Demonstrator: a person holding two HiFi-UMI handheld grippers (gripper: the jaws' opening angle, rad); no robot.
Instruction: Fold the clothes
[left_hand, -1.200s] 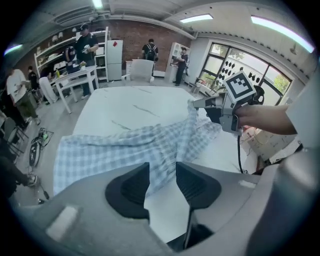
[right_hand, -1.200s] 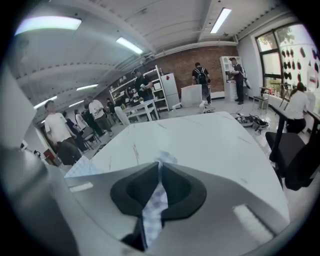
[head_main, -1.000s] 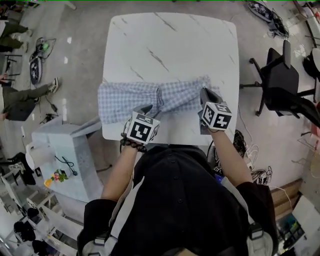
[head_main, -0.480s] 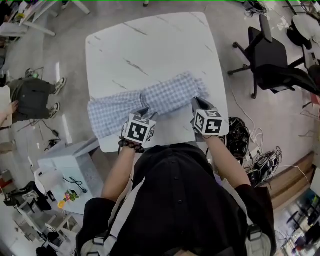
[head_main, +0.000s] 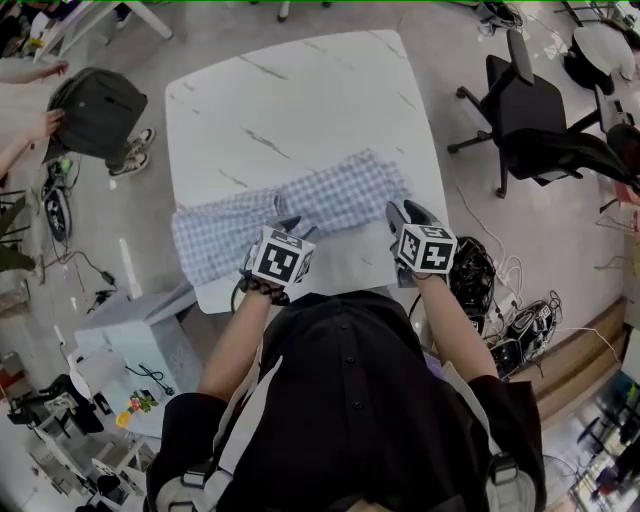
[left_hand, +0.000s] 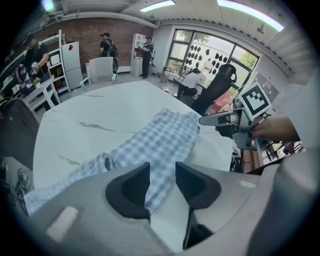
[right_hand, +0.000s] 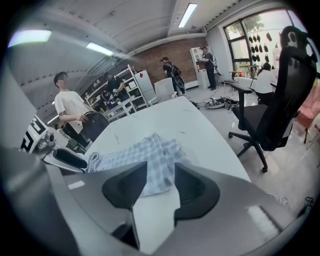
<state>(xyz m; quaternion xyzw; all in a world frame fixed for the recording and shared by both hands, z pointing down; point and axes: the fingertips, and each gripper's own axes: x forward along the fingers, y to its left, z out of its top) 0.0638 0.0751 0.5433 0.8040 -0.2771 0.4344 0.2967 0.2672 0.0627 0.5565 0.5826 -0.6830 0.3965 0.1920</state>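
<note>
A blue-and-white checked garment (head_main: 330, 205) lies stretched across the near part of the white marble table (head_main: 300, 100). Its left end reaches the table's left edge. My left gripper (head_main: 290, 226) hovers at the garment's near edge, around its middle. Its jaws are open, and the cloth (left_hand: 160, 140) shows past the gap with nothing pinched. My right gripper (head_main: 398, 212) stands just off the garment's right end. Its jaws have just been opening and hold nothing; the cloth (right_hand: 145, 155) lies beyond the tips.
A black office chair (head_main: 540, 110) stands right of the table, with tangled cables (head_main: 490, 280) on the floor below it. A white cabinet (head_main: 130, 320) is at the lower left. A person with a dark bag (head_main: 95, 110) is at the upper left.
The right gripper's jaws have parted and it has drawn slightly back from the garment's right end. The head view has swung, so table and garment now sit slanted.
</note>
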